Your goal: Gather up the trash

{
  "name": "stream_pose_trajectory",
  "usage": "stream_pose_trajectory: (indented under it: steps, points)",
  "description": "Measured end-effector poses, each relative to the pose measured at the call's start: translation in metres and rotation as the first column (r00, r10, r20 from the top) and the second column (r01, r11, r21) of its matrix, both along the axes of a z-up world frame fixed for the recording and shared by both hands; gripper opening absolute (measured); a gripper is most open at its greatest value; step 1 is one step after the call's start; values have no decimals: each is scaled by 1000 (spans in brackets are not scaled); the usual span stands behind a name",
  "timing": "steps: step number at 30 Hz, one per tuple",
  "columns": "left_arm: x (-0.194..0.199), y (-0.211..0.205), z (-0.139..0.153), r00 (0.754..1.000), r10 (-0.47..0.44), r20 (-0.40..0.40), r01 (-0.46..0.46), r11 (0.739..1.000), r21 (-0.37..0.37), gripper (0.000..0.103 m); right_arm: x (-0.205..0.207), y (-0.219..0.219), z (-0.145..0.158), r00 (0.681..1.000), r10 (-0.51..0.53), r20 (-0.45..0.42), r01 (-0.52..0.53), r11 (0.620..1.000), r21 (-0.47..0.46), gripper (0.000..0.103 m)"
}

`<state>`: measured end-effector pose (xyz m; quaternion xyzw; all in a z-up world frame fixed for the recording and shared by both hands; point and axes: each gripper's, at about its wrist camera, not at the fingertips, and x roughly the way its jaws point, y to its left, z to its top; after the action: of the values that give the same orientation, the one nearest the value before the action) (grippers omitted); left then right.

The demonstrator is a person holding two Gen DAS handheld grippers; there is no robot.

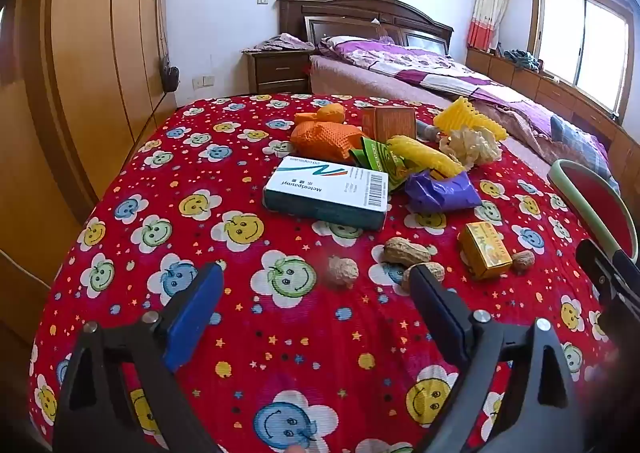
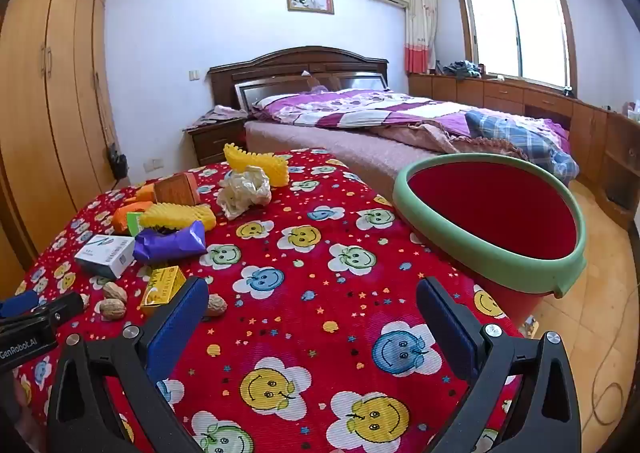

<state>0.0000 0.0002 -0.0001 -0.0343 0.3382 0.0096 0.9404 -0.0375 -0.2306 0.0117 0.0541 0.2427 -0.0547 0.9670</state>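
Observation:
Trash lies on a table with a red smiley-flower cloth (image 1: 280, 333): a white and teal medicine box (image 1: 326, 193), a purple wrapper (image 1: 440, 193), a small yellow box (image 1: 484, 251), several peanut shells (image 1: 406, 251), orange foam netting (image 1: 324, 137), yellow foam netting (image 1: 424, 155), crumpled white paper (image 1: 472, 147). My left gripper (image 1: 316, 285) is open and empty, just short of the peanut shells. My right gripper (image 2: 312, 301) is open and empty over the cloth, right of the yellow box (image 2: 162, 287). A red bin with a green rim (image 2: 492, 213) stands at the table's right edge.
A brown carton (image 1: 394, 123) sits behind the pile. A bed with purple bedding (image 2: 360, 109) lies beyond the table. Wardrobes (image 1: 80, 73) line the left wall. Low cabinets (image 2: 540, 101) run under the window. A cable (image 2: 608, 393) lies on the floor at right.

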Motion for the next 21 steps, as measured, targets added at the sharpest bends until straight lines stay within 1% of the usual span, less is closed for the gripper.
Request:
stream_pose_trajectory:
  steps: [12,13,21]
  points:
    - [-1,8,1,1000,-1,1,1,1000,-1,94,0,1,0,1000,0,1,0,1000,-1,103]
    - [0,0,0,1000,-1,-1,1,1000,8,94,0,0,0,1000,0,1,0,1000,-1,103]
    - [0,0,0,1000,-1,-1,1,1000,8,94,0,0,0,1000,0,2,0,1000,-2,103]
